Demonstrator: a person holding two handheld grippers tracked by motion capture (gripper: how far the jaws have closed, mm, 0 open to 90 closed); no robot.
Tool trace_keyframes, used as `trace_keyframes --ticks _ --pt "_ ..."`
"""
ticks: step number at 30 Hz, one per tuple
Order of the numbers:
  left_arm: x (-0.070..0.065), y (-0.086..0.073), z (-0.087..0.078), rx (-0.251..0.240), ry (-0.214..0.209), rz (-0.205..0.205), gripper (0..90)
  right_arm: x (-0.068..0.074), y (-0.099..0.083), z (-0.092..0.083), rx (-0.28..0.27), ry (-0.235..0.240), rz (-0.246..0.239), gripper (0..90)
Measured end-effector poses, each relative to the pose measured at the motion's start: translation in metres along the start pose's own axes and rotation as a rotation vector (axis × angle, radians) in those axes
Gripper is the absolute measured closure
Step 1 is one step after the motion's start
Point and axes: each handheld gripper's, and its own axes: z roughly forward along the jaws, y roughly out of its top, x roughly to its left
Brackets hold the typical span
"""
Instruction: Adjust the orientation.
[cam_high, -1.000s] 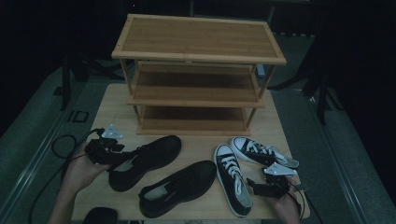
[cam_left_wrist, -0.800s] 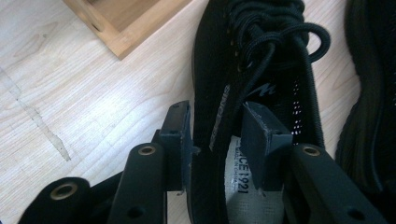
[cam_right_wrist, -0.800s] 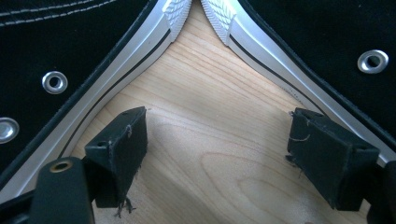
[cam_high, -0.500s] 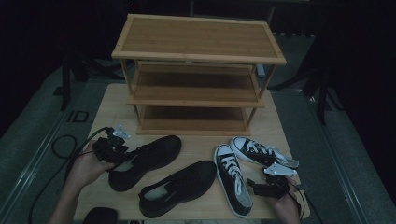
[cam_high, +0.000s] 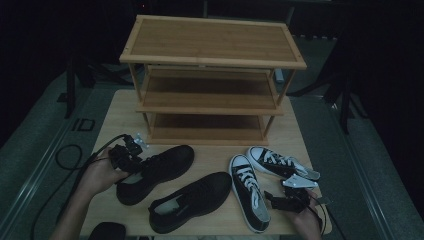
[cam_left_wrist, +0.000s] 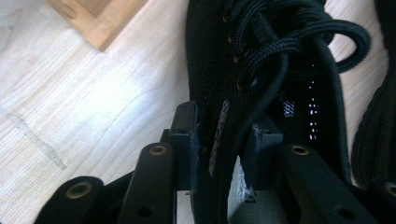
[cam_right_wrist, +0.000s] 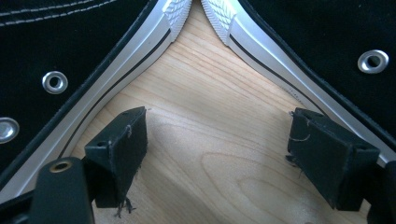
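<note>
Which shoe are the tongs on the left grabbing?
The all-black shoe nearest the rack. The left tongs straddle its side wall; the other three shoes lie untouched.

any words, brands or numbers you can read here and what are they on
"ID": pale letters on the floor, left of the table.
Unreadable: a small grey tag with pale lettering on the black shoe, seen edge-on between the left tool's pads, too blurred and foreshortened to make out.
No readable text on the wooden shoe rack or the black-and-white sneakers.
</note>
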Motion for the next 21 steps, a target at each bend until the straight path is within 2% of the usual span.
trace_keyframes --ticks 4,9,11,13,17,21 --pt "-0.001 0.007 0.007 0.038 0.001 0.015 73.3 0.0 0.0 0.0 0.0 0.0 0.0 19.8" --pt "0.0 0.012 0.012 0.052 0.0 0.006 77.8 0.0 0.0 0.0 0.0 0.0 0.0 19.7" --pt "-0.001 0.013 0.012 0.06 0.007 0.013 82.9 0.0 0.0 0.0 0.0 0.001 -0.001 19.6" --pt "-0.001 0.013 0.012 0.061 0.01 0.011 86.8 0.0 0.0 0.0 0.001 0.001 -0.001 19.6" --pt "0.0 0.013 0.011 0.057 0.007 -0.006 87.7 0.0 0.0 0.0 0.001 0.001 -0.001 19.6" --pt "0.002 0.014 0.009 0.039 -0.031 -0.026 88.0 0.0 0.0 0.0 0.001 0.001 -0.001 19.5"
